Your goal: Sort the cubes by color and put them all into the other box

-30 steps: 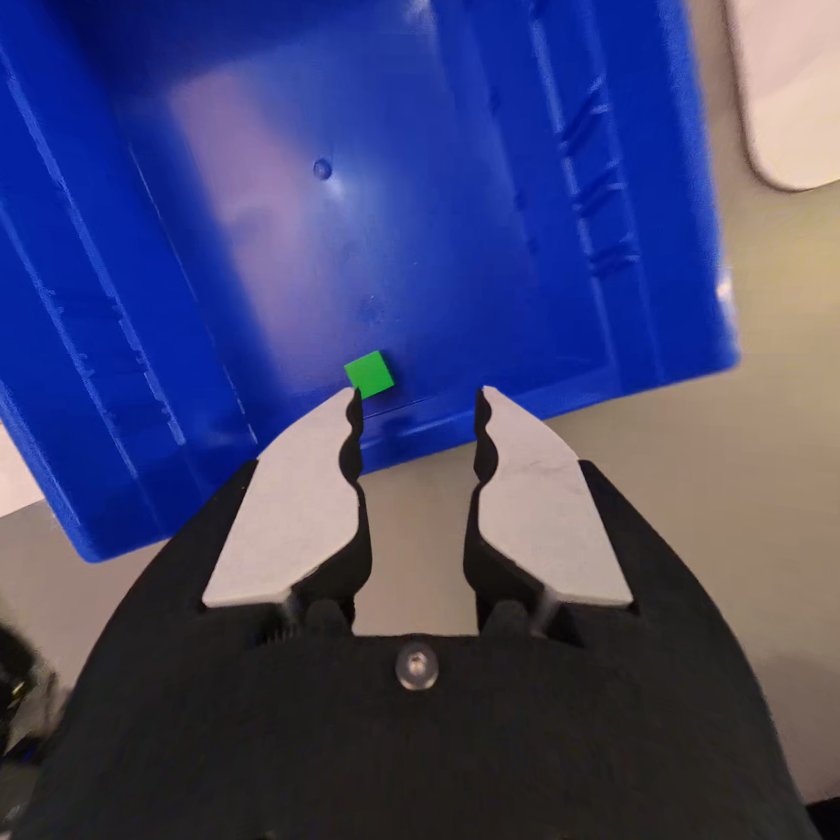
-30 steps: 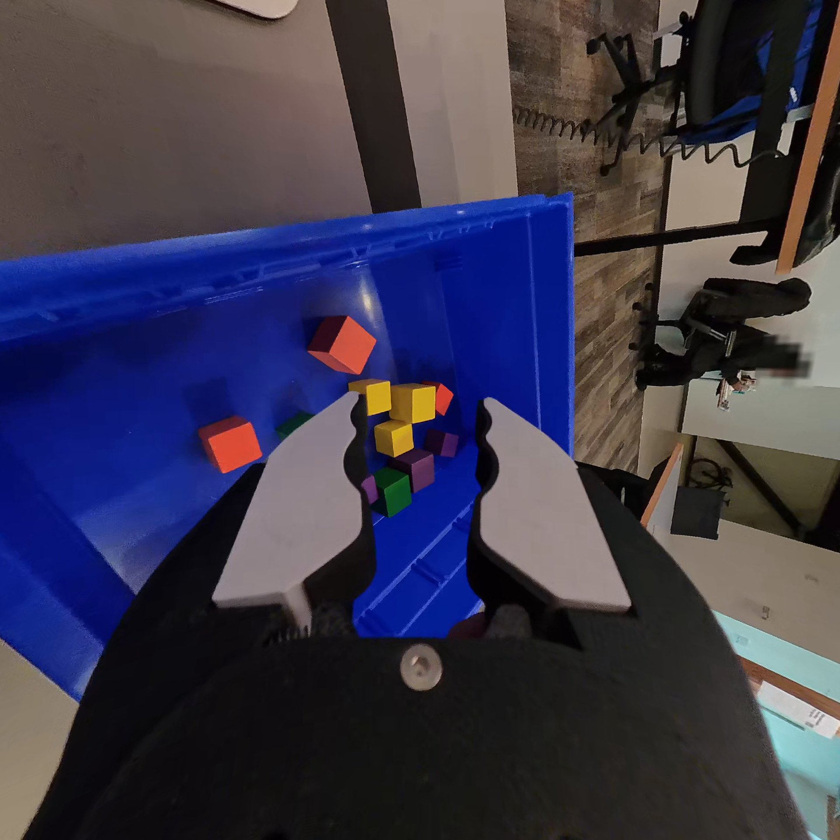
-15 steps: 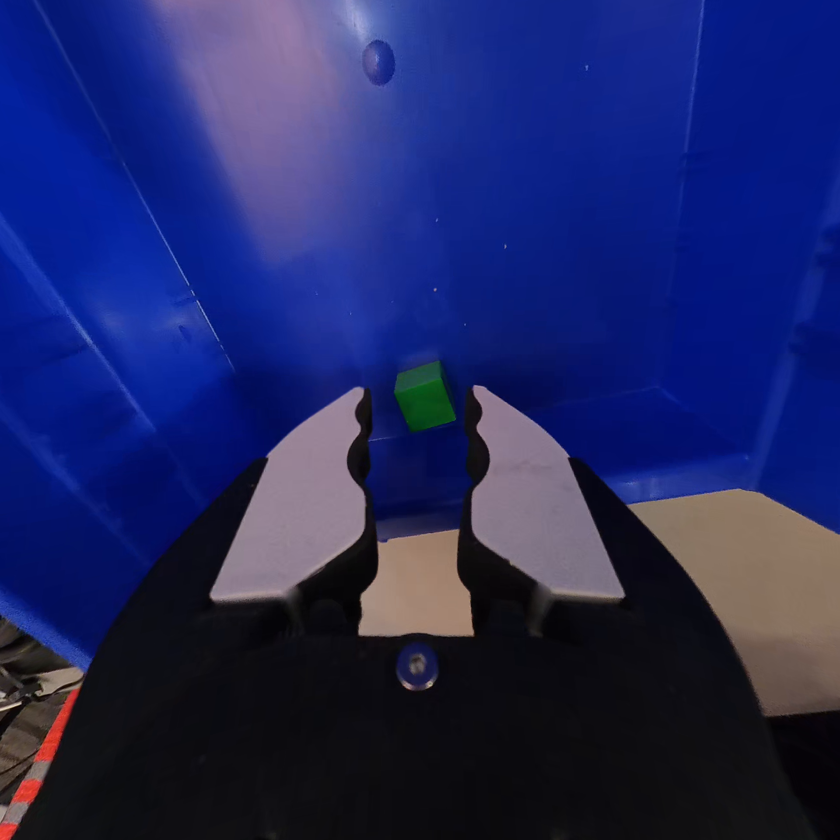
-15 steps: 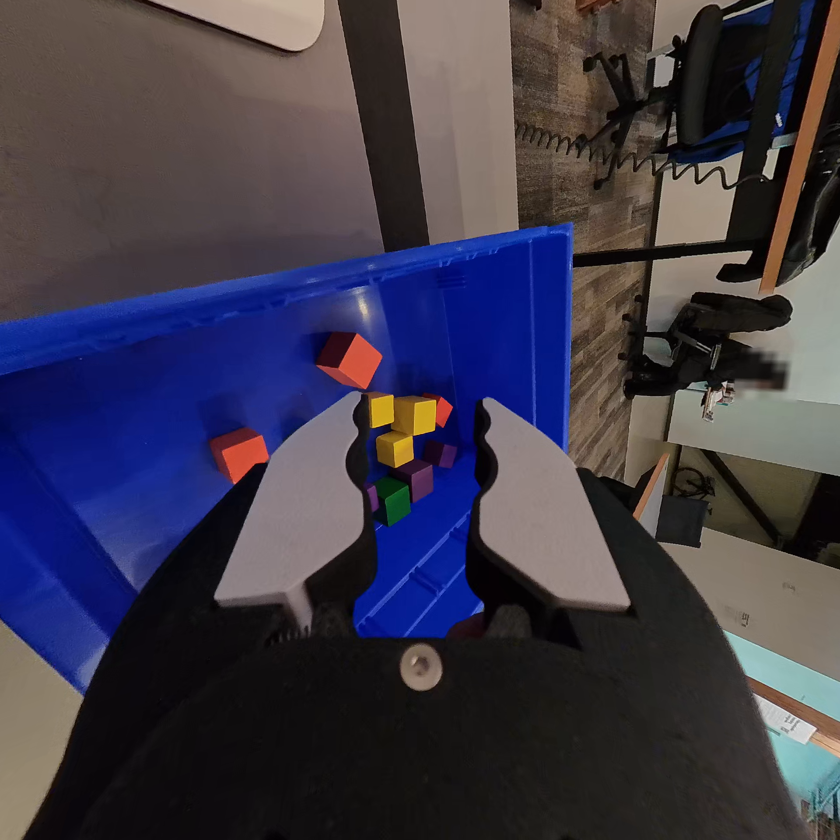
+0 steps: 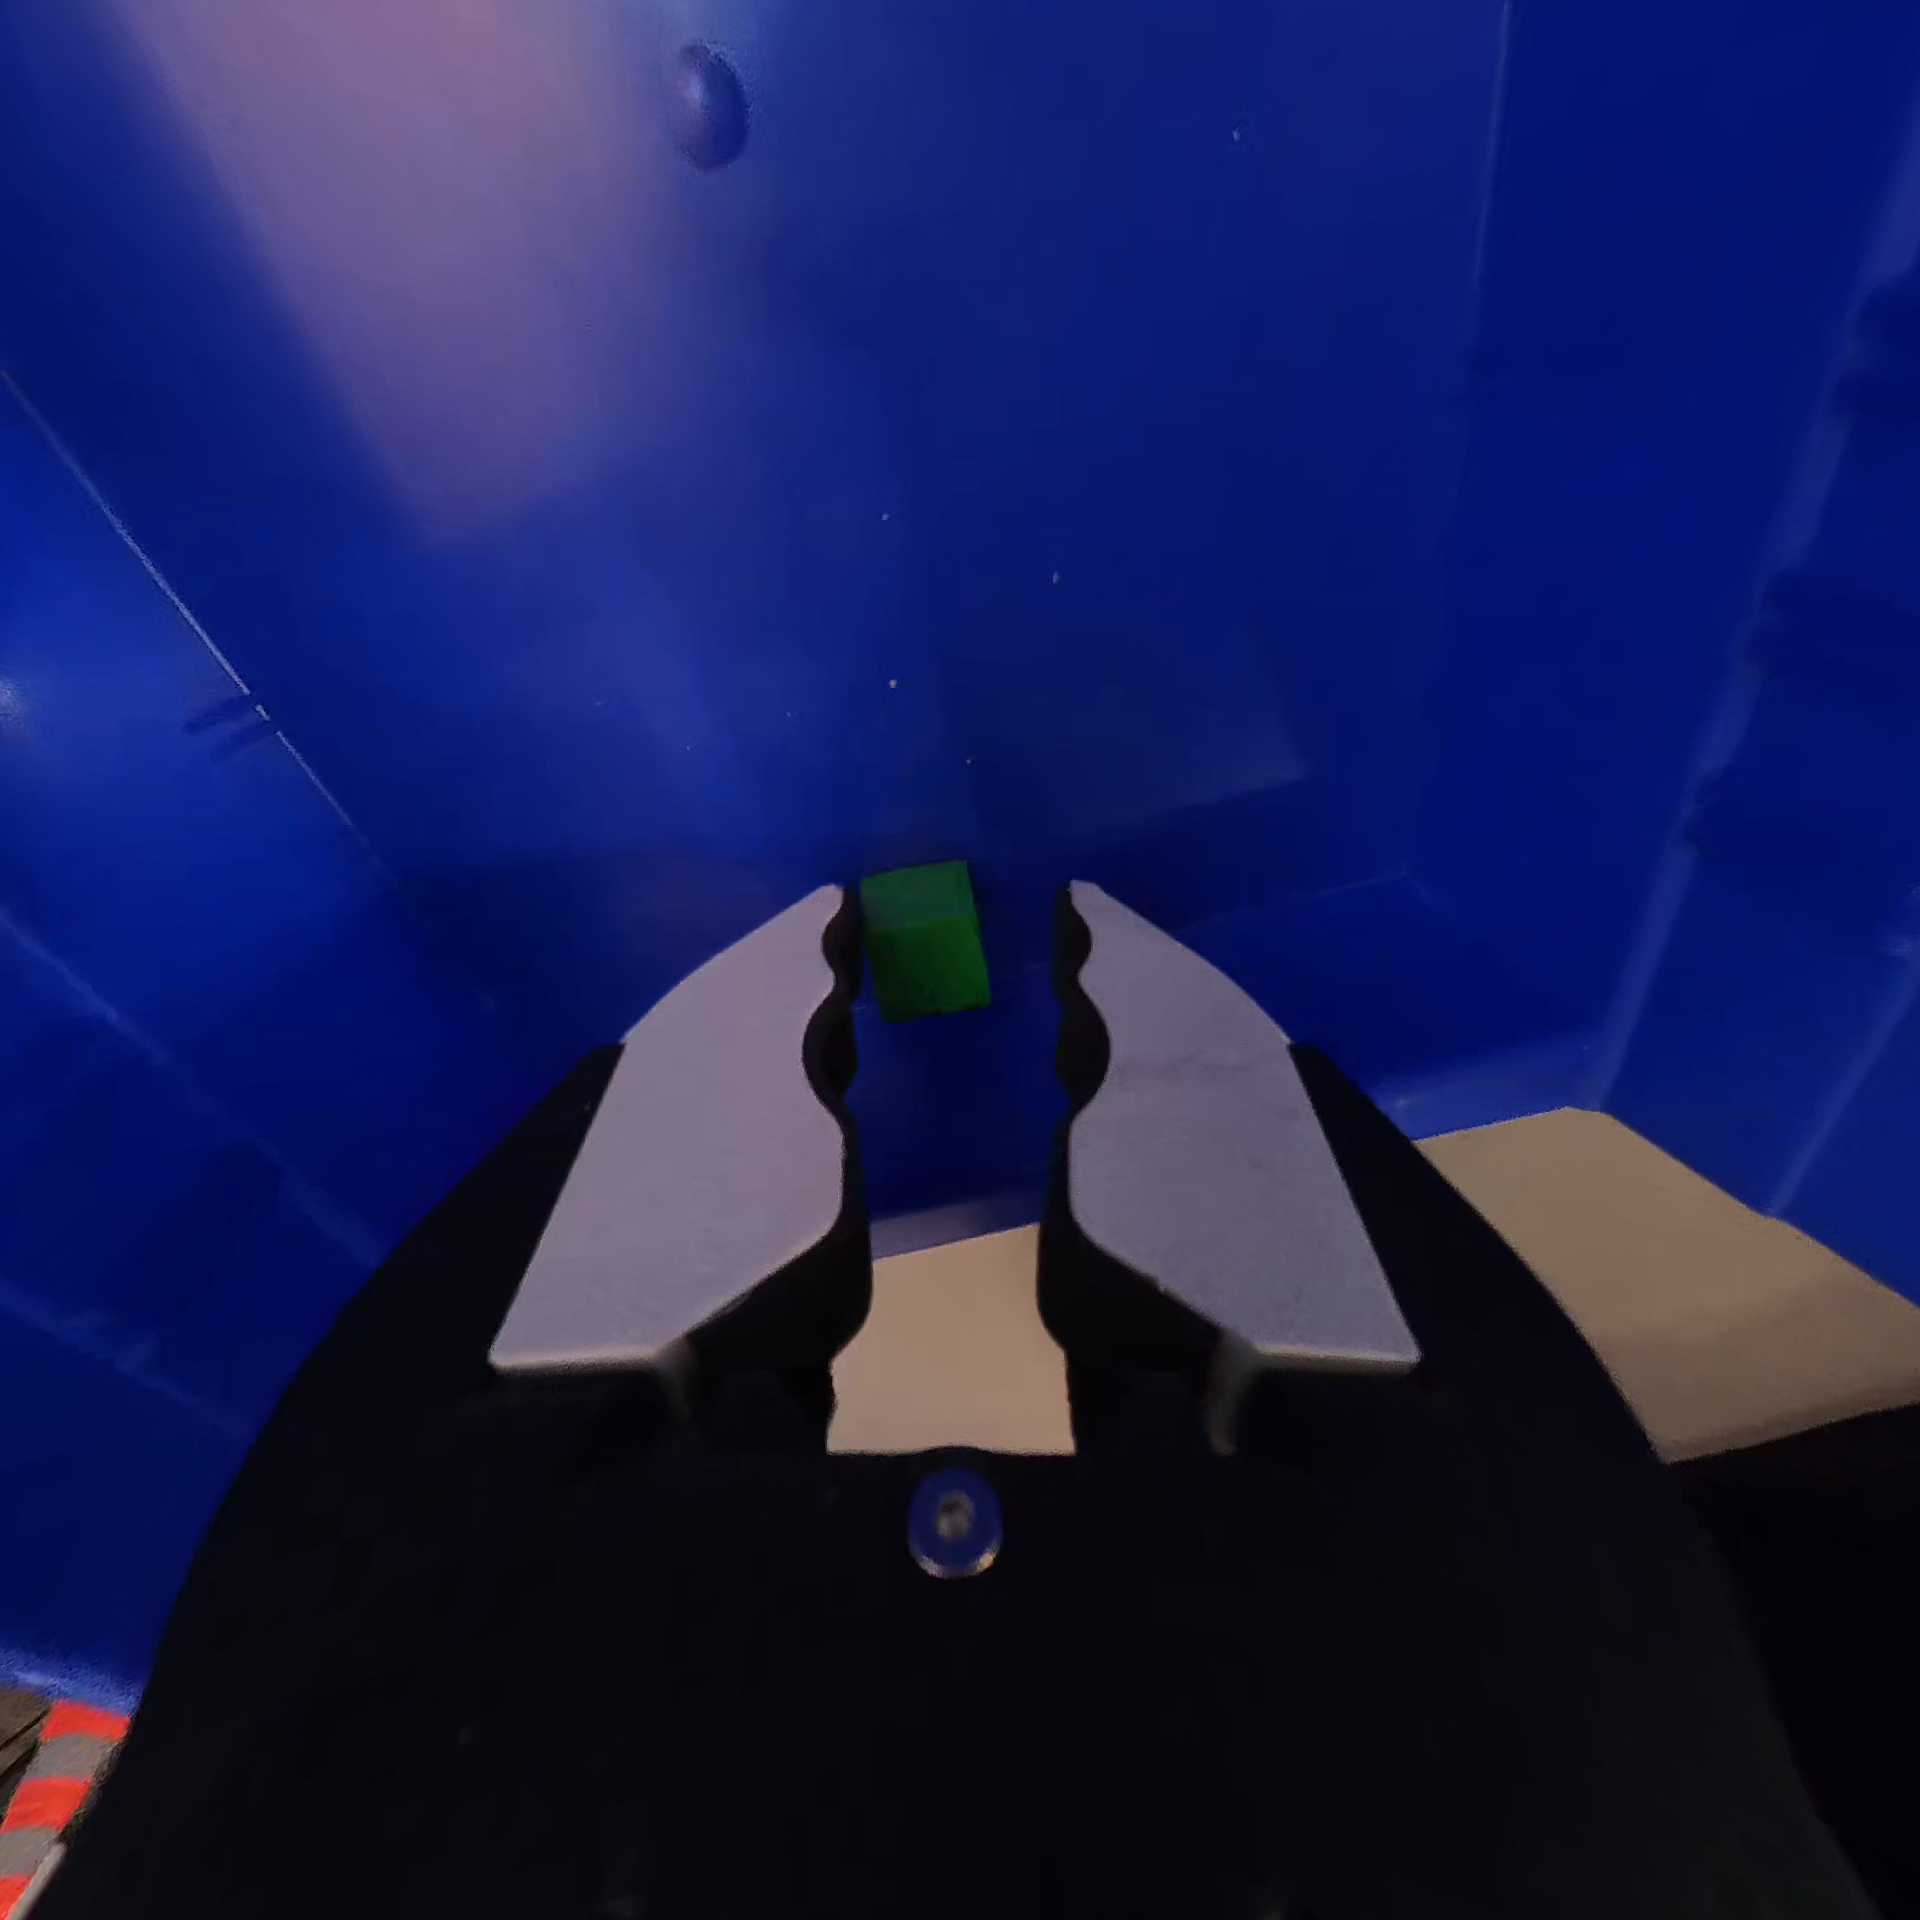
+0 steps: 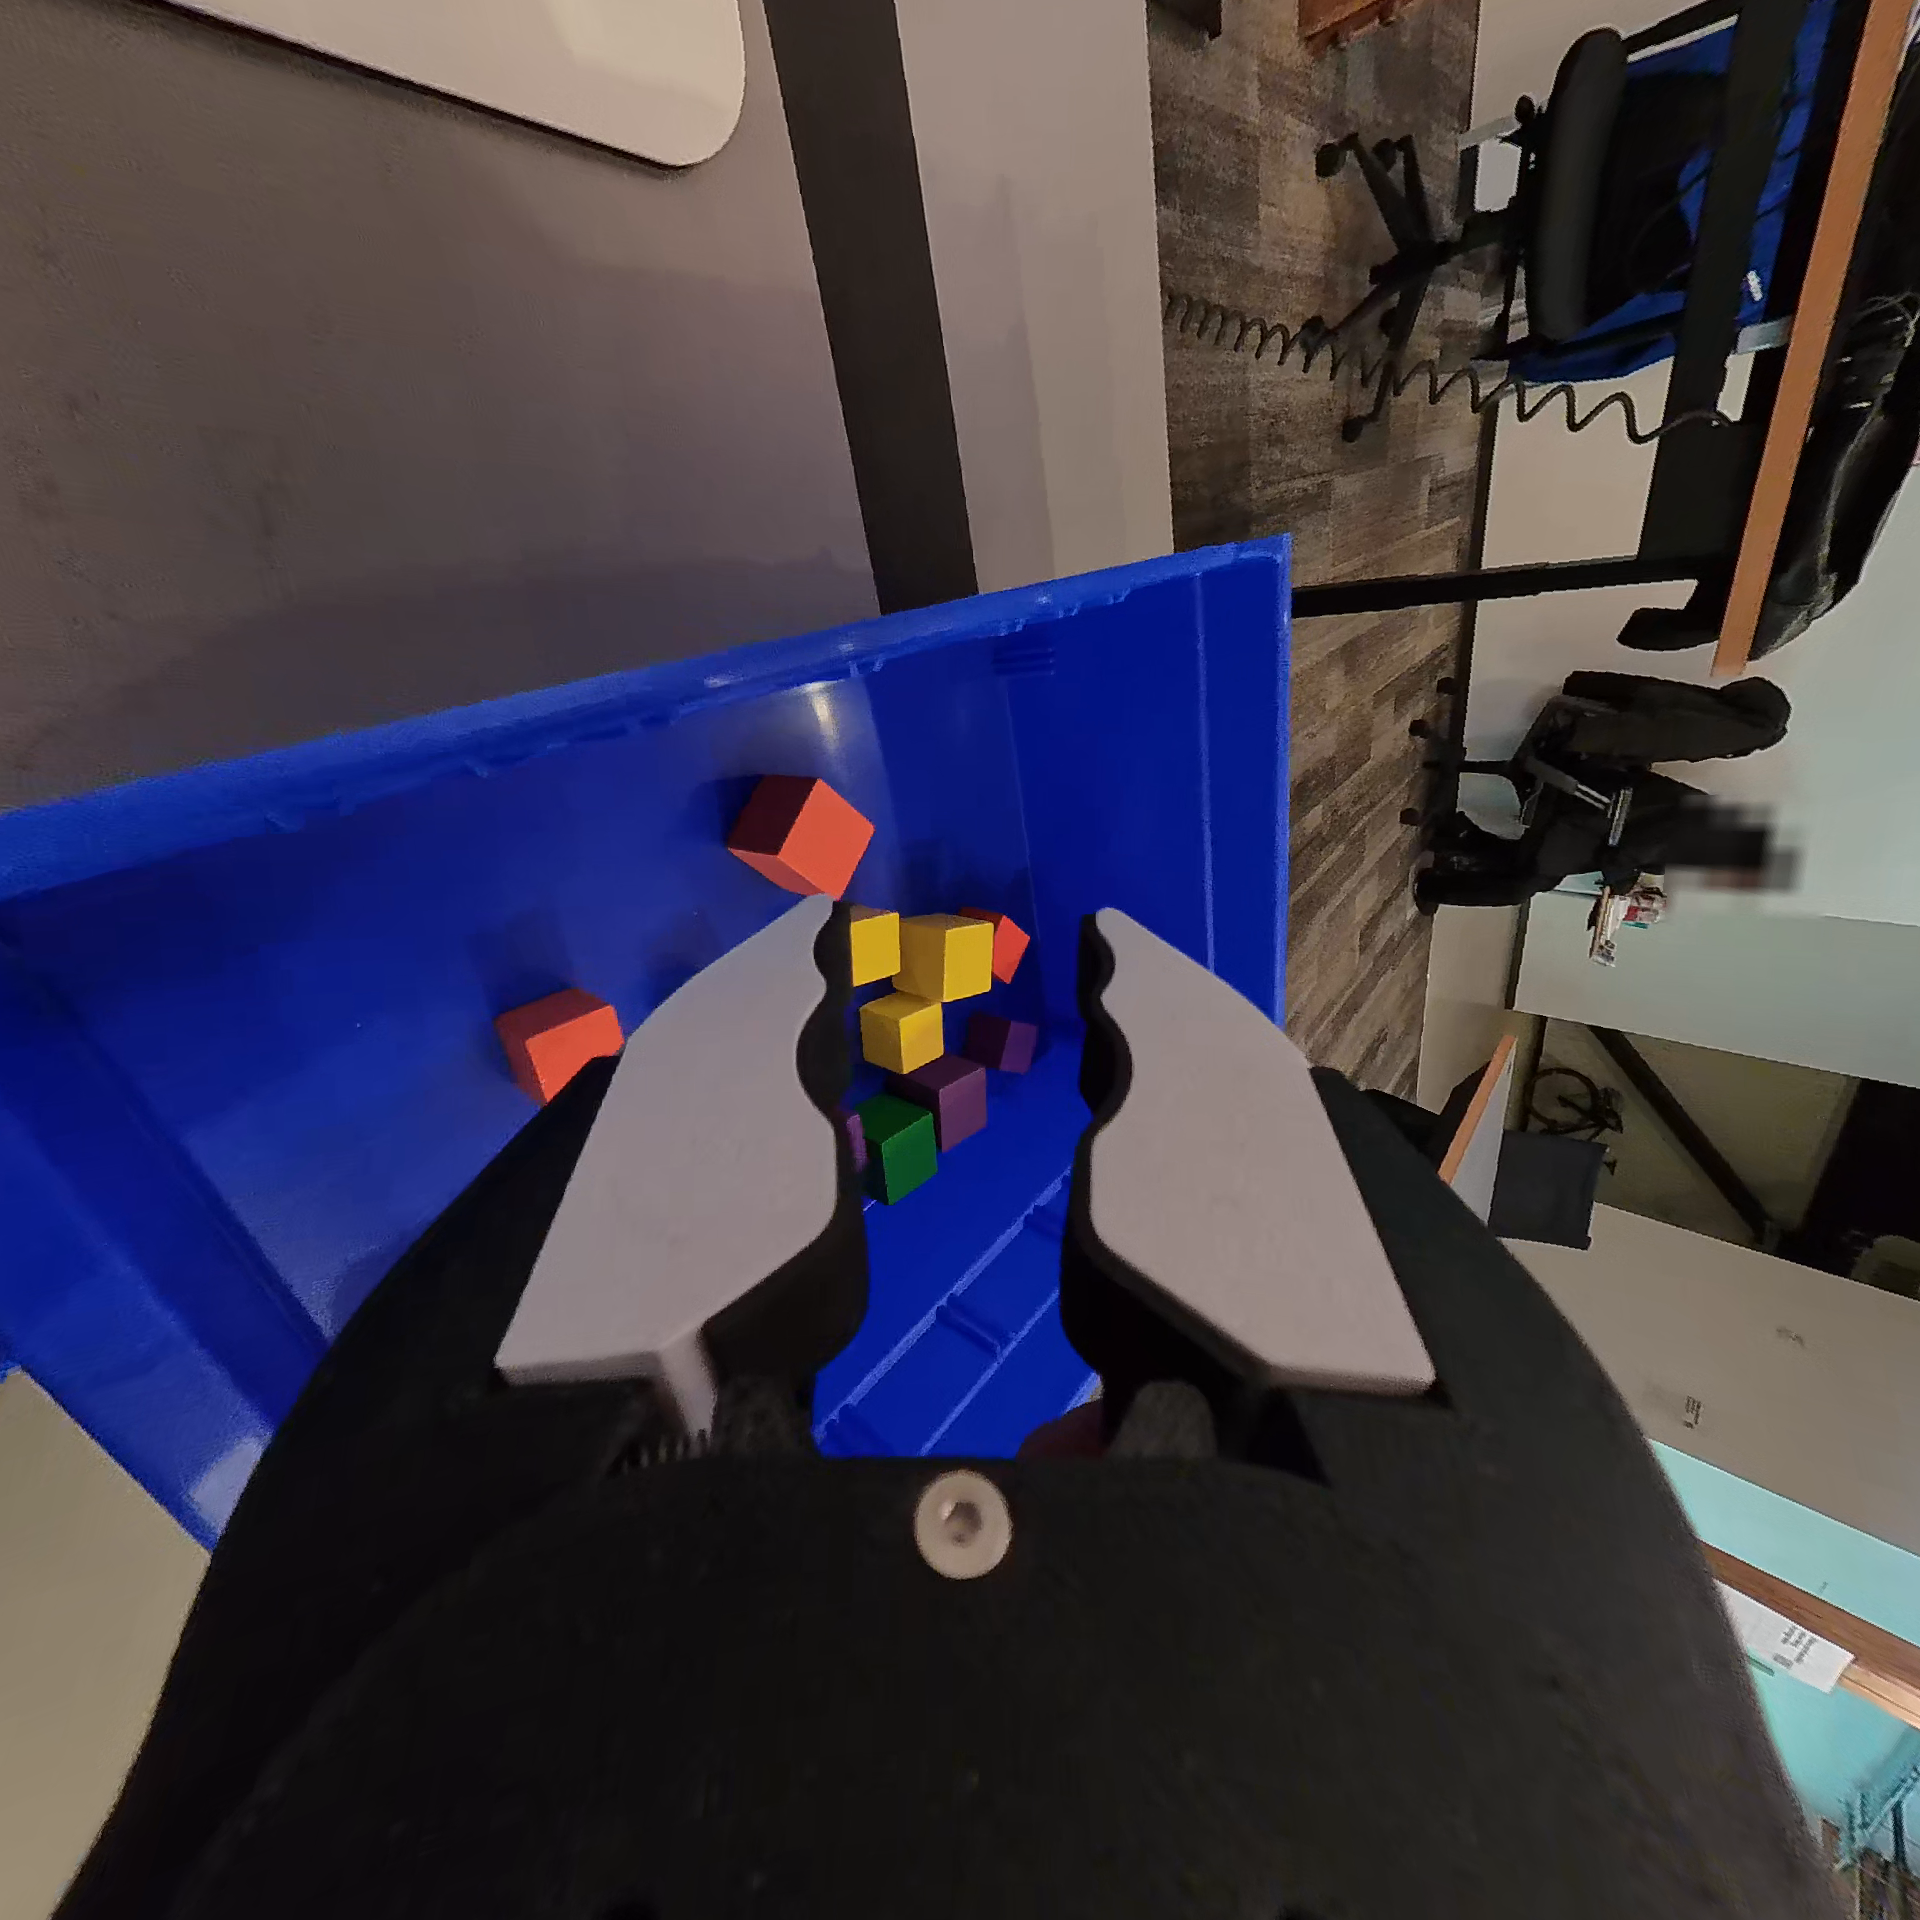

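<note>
Small green wooden cube [image 5: 923, 943] on blue plastic box [image 5: 1143, 468] floor near its front wall, between spread, empty left gripper [image 5: 948, 906] tips, nearer one. Right gripper [image 6: 956, 920] released, above mixed cubes [image 6: 925, 1023] cornered in second blue box [image 6: 1153, 748].

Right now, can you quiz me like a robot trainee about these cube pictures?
1. True or false: the left gripper is shut on the green cube.
2. How many yellow cubes show in the right wrist view?
3. Which colour is missing from that box? A orange, B purple, C white.

Key: 1 false, it is open, with the cube by its fingertips. 2 three. 3 C.
</note>
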Demonstrator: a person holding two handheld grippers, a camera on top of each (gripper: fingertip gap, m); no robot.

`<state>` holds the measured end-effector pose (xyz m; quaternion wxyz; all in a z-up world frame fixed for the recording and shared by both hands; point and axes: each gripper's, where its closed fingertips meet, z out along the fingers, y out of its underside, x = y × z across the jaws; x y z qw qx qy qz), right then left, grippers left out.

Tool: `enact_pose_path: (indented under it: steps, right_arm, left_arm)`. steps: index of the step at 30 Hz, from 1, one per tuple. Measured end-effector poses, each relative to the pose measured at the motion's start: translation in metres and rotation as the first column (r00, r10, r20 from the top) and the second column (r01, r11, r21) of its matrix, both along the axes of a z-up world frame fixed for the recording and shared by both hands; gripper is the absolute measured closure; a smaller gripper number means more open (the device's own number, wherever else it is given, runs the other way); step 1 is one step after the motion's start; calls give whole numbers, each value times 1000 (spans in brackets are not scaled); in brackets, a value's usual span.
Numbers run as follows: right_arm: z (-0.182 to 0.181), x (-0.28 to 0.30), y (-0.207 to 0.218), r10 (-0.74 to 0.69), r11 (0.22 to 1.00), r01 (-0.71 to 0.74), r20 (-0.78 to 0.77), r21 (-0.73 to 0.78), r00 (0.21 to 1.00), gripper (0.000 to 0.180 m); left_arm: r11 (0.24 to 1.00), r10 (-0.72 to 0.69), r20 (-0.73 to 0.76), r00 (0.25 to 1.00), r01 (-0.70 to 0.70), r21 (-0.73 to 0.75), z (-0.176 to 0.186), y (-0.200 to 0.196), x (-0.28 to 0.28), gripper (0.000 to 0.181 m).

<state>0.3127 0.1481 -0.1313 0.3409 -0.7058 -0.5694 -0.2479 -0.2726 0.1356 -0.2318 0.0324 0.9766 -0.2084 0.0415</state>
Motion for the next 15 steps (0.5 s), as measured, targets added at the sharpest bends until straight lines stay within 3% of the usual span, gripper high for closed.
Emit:
enact_pose_path:
  steps: [3, 5, 9, 12, 15]
  right_arm:
    - [-4, -4, -1, 5, 1000, -5, 6, -8, 1000, 138]
    - [-6, -7, -1, 12, 1000, -12, 13, -10, 1000, 139]
    - [-7, -11, -2, 25, 1000, -25, 19, -11, 1000, 139]
    - [-6, -11, -2, 28, 1000, -28, 19, -9, 999, 139]
    - [-4, -10, -2, 29, 1000, -29, 16, -4, 999, 139]
  left_arm:
    - [999, -16, -21, 1000, 15, -47, -1, -2, 1, 149]
    - [998, -15, -72, 997, 10, -69, -2, -2, -6, 138]
    - [994, -10, -103, 995, -1, -106, -4, -1, -7, 135]
    - [992, -13, -140, 990, -5, -128, -6, 3, -11, 140]
    - [986, -17, -136, 991, -6, -166, -8, 3, -9, 157]
